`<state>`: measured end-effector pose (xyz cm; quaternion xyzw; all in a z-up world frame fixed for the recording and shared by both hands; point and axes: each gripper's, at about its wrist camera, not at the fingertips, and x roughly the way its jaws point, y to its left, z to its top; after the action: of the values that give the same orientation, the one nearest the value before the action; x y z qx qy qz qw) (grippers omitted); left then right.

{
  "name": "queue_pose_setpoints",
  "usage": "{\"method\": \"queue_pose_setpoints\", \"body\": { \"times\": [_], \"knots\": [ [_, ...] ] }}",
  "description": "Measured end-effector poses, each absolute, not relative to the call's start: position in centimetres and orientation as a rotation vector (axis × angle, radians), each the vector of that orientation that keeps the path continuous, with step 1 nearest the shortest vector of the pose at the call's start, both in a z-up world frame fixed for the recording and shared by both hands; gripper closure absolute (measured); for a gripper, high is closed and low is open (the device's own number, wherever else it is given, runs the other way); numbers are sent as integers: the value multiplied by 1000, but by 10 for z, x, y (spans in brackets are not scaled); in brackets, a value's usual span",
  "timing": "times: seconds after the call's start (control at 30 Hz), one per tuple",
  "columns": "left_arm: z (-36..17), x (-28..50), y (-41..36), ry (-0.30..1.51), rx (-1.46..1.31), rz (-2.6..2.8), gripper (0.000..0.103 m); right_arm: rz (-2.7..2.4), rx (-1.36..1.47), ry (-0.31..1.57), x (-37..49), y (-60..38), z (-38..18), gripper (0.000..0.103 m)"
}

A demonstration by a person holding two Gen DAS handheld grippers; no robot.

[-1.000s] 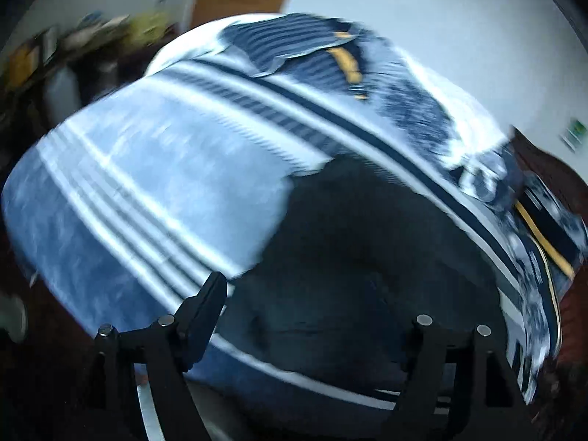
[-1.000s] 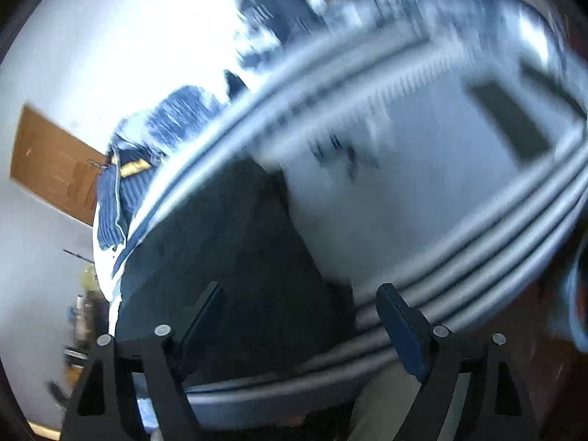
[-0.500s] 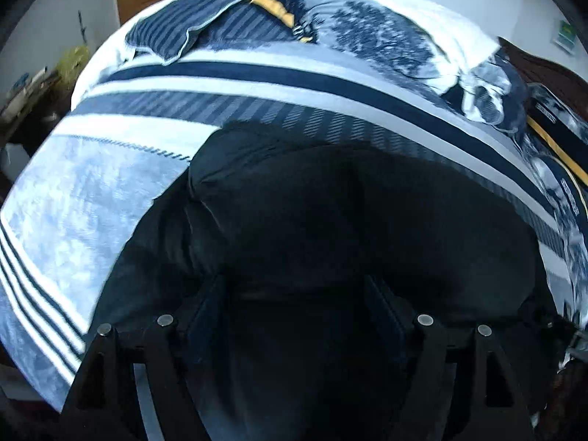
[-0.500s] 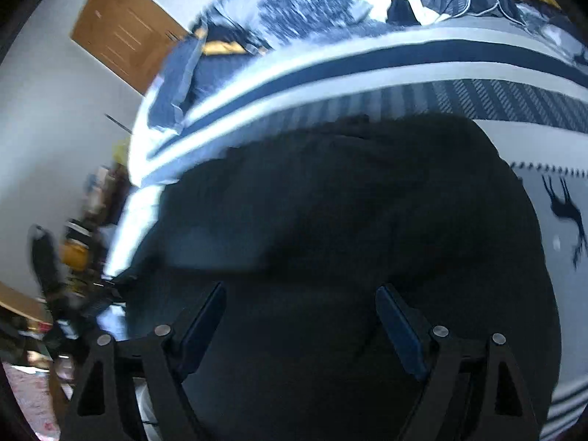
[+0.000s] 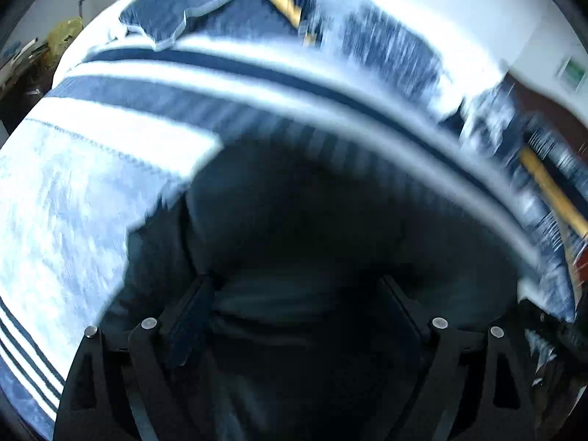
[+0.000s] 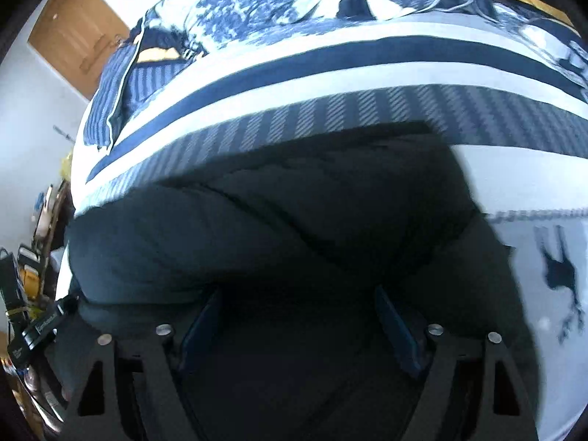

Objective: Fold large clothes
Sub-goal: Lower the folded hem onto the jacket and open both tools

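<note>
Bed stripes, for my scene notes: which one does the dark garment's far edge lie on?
The grey hatched stripe; the dark garment stops there, short of the navy stripe.

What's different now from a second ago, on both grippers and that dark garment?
Both cameras closed in on the dark garment a second ago; it went from a patch on the striped bedspread to filling the lower view. The left gripper and right gripper now sit low over its folds. Unchanged: both stay open with nothing clamped, and the garment still lies on the bed.

Right tongs (image 6: 297,319) spread wide over dark garment (image 6: 279,220) on striped bedspread (image 6: 330,73).
</note>
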<state>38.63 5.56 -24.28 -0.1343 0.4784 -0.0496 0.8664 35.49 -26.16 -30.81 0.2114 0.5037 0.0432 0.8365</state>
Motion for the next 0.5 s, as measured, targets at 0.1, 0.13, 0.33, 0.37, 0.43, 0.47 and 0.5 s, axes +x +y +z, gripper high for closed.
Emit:
{"method": "queue_pose_setpoints", "body": {
  "times": [0.1, 0.13, 0.33, 0.37, 0.43, 0.47, 0.5],
  "knots": [
    [-232, 402, 49, 976, -185, -14, 13, 183, 468, 945, 342, -259, -271, 20],
    [-236, 411, 45, 992, -151, 13, 13, 185, 428, 944, 344, -251, -263, 20],
    [-277, 441, 56, 1093, -140, 74, 13, 98, 257, 1046, 388, -238, -280, 20],
    [-282, 441, 62, 1099, -172, 62, 13, 59, 259, 1056, 392, -251, -289, 20],
    [-284, 440, 72, 1116, -231, 39, 13, 27, 270, 1081, 394, -278, -307, 20],
    [-281, 437, 75, 1118, -239, 38, 14, 16, 289, 1100, 393, -288, -317, 20],
    [-272, 434, 81, 1106, -244, 34, 14, 14, 324, 1115, 388, -296, -322, 20]
  ]
}}
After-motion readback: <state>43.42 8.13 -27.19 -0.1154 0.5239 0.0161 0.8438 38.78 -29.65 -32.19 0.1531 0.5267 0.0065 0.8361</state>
